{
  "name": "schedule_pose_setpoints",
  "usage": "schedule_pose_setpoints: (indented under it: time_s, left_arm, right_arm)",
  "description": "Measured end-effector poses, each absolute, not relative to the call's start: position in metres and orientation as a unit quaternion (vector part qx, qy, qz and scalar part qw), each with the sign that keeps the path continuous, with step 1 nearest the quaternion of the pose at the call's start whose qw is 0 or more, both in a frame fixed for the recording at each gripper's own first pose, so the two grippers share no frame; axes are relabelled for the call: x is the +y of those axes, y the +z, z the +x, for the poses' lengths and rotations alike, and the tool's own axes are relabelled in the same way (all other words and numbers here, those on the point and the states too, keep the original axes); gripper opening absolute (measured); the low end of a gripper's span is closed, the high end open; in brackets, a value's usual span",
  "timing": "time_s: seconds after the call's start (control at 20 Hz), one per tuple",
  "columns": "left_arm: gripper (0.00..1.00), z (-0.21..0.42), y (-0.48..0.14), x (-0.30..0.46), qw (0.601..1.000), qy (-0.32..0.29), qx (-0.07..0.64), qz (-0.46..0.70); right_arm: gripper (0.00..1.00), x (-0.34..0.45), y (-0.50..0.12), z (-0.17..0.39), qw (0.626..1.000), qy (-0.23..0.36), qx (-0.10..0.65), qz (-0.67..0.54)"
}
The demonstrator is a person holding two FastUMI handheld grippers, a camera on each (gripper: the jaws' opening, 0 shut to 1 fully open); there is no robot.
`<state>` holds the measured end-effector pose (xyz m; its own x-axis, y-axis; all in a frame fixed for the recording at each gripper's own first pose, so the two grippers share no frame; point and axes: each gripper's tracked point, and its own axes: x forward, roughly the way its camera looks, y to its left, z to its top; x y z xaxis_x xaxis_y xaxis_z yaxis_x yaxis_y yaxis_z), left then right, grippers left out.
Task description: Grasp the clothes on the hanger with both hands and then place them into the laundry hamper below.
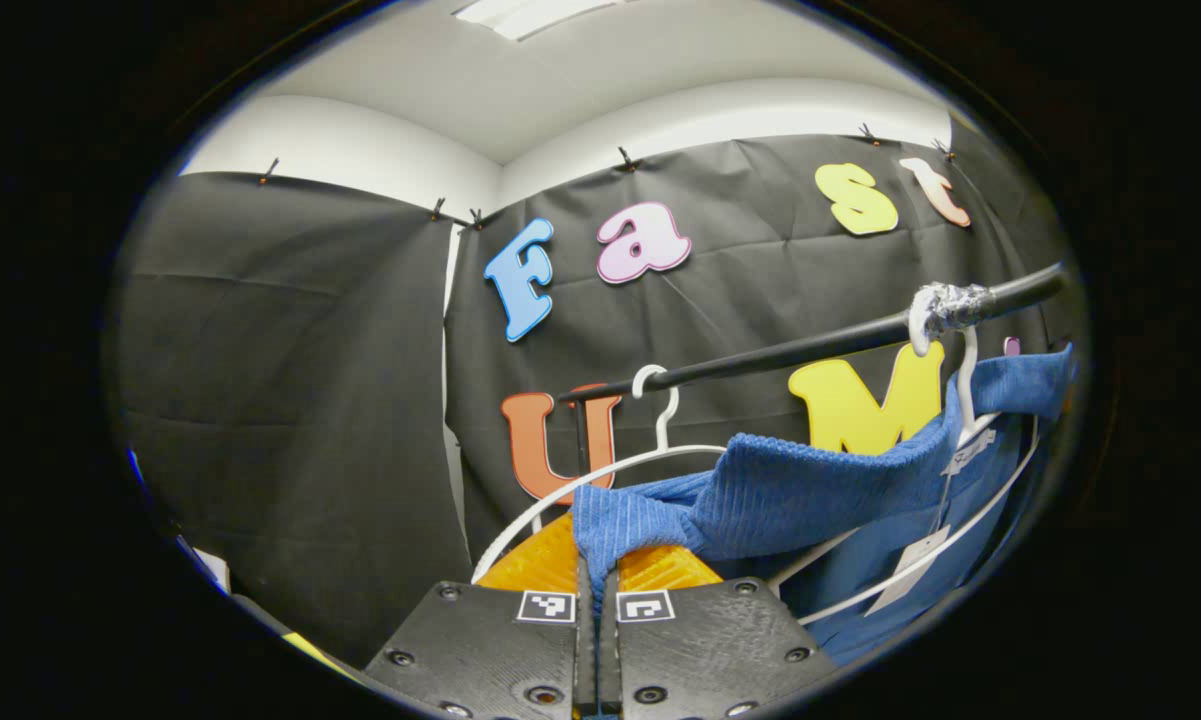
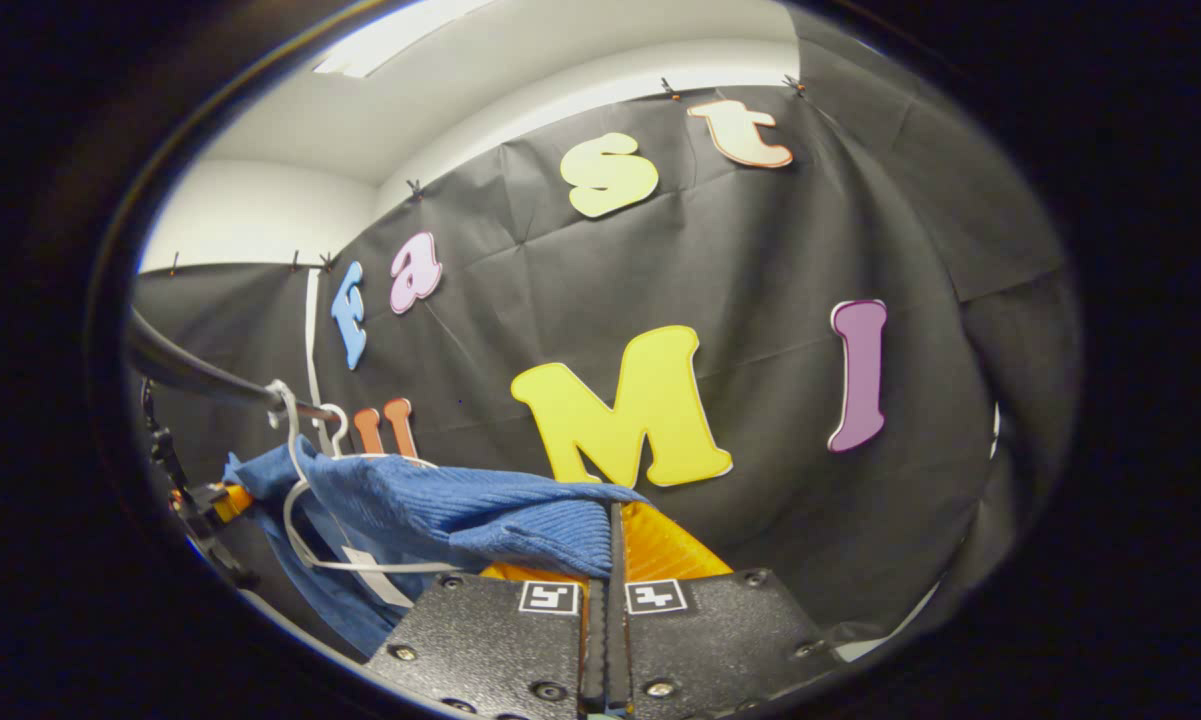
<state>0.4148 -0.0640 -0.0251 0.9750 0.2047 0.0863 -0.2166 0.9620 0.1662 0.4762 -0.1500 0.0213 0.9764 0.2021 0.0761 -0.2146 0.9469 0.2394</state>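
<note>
A blue ribbed garment (image 1: 790, 490) hangs on a white hanger (image 1: 970, 400) from a black rail (image 1: 810, 350). In the left gripper view my left gripper (image 1: 597, 575) is shut on one shoulder end of the garment, with cloth bunched between its fingers. In the right gripper view my right gripper (image 2: 615, 560) is shut on the other shoulder end of the same garment (image 2: 440, 510), which stretches left toward the hanger (image 2: 295, 440) and the rail (image 2: 190, 375). A paper tag (image 1: 910, 560) dangles from the garment. The left gripper (image 2: 210, 500) also appears far left in the right gripper view.
A second, bare white hanger (image 1: 660, 400) hangs on the rail to the left of the garment. The rail's upright post (image 1: 582, 440) stands behind my left gripper. Black cloth walls close the booth behind and on both sides.
</note>
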Motion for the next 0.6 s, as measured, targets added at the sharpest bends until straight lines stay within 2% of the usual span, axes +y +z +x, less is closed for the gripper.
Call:
schedule_pose_setpoints:
  time_s: [0.1, 0.15, 0.25, 0.35, 0.4, 0.5, 0.6]
  left_arm:
    - [0.05, 0.413, -0.027, -0.064, 0.990, 0.107, -0.034, 0.082]
    - [0.00, 0.412, -0.028, -0.065, 0.990, 0.107, -0.034, 0.081]
    - [0.05, 0.411, -0.032, -0.067, 0.990, 0.106, -0.029, 0.083]
    - [0.05, 0.409, -0.034, -0.066, 0.990, 0.108, -0.029, 0.081]
    - [0.01, 0.408, -0.032, -0.067, 0.991, 0.108, -0.030, 0.078]
    - [0.05, 0.410, -0.030, -0.068, 0.991, 0.107, -0.032, 0.070]
    - [0.01, 0.412, -0.025, -0.067, 0.992, 0.104, -0.035, 0.068]
  right_arm:
    - [0.04, -0.146, 0.019, 0.470, 0.984, 0.120, -0.019, 0.130]
    - [0.04, -0.144, 0.014, 0.465, 0.984, 0.126, -0.012, 0.128]
    - [0.04, -0.148, 0.005, 0.459, 0.986, 0.121, -0.002, 0.117]
    - [0.04, -0.147, 0.002, 0.451, 0.987, 0.120, 0.003, 0.110]
    - [0.04, -0.145, 0.001, 0.447, 0.986, 0.122, 0.004, 0.113]
    - [0.04, -0.147, 0.006, 0.444, 0.986, 0.120, -0.002, 0.120]
    - [0.04, -0.153, 0.012, 0.446, 0.986, 0.113, -0.012, 0.123]
